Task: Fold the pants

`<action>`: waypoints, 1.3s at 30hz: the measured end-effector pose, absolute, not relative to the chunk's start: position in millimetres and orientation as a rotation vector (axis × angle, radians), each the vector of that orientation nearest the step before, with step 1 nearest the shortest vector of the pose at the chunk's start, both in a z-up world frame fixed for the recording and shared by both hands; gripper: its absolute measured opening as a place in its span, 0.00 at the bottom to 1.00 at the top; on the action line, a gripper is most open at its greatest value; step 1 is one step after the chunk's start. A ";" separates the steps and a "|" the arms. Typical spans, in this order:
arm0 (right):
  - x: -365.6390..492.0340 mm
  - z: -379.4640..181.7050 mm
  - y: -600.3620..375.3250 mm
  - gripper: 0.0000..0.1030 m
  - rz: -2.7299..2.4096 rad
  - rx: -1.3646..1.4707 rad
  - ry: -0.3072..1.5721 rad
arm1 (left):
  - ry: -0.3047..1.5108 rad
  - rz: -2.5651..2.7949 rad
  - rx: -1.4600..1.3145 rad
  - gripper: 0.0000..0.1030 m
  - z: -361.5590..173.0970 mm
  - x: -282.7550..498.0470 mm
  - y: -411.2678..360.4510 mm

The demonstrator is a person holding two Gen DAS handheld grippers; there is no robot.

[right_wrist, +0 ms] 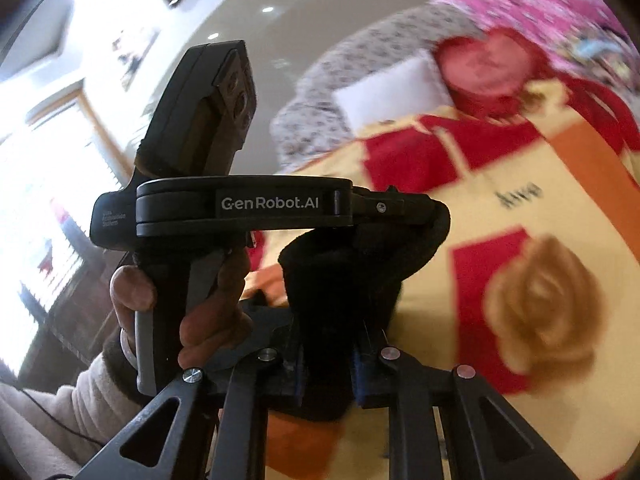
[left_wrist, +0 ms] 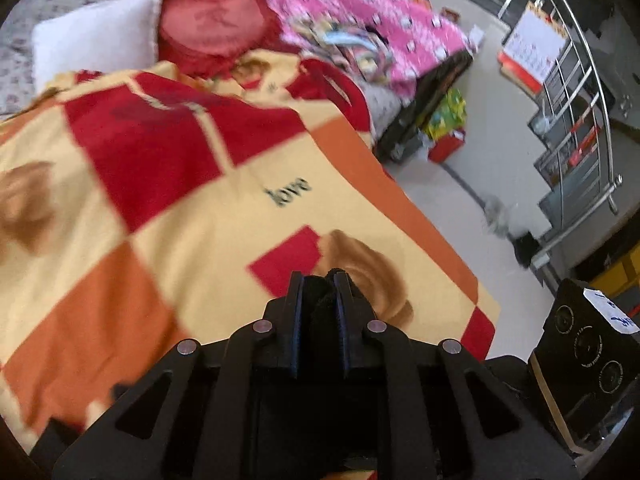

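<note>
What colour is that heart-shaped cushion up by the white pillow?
Red. The heart-shaped cushion shows best in the left wrist view, beside the white pillow.

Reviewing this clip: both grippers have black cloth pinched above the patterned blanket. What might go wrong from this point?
1. The left gripper pinches only a small bunch of the black pants; the cloth may slip out as it is lifted.
2. The right gripper sits right under the left one, so the two tools might knock together.
3. Both views are blurred, and the hanging cloth may drag on the blanket and fold unevenly.
</note>
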State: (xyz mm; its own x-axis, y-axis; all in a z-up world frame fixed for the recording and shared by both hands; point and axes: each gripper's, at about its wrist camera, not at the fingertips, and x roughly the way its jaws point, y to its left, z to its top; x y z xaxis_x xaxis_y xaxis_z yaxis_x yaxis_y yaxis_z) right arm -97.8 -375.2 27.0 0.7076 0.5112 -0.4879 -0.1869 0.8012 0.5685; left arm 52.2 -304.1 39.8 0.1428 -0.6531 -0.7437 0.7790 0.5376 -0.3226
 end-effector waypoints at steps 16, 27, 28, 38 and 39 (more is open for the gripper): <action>-52.2 -1.2 -251.9 0.37 0.733 0.364 0.890 | 1.065 -0.600 -0.109 0.20 0.3 63.1 -74.6; -31.6 -21.9 -317.3 0.37 0.413 0.425 0.911 | 1.154 -0.579 -0.133 0.43 -32.6 24.3 -89.9; -28.1 -25.2 -315.0 0.37 0.406 0.408 0.916 | 1.178 -0.574 -0.140 0.43 -39.8 24.7 -93.5; -34.3 -16.7 -313.4 0.37 0.401 0.419 0.906 | 1.149 -0.574 -0.124 0.15 -34.0 36.6 -116.2; -36.5 -11.9 -311.7 0.37 0.408 0.410 0.897 | 1.126 -0.571 -0.124 0.15 -28.4 36.5 -113.3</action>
State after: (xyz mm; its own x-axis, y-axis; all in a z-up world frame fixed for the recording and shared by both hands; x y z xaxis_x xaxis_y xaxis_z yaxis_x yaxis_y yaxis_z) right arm -36.5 -311.7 -11.9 0.5590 0.5016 -0.6602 -0.1679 0.8483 0.5023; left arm 36.5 -113.3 -28.4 0.3046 -0.4903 -0.8166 0.3687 0.8512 -0.3735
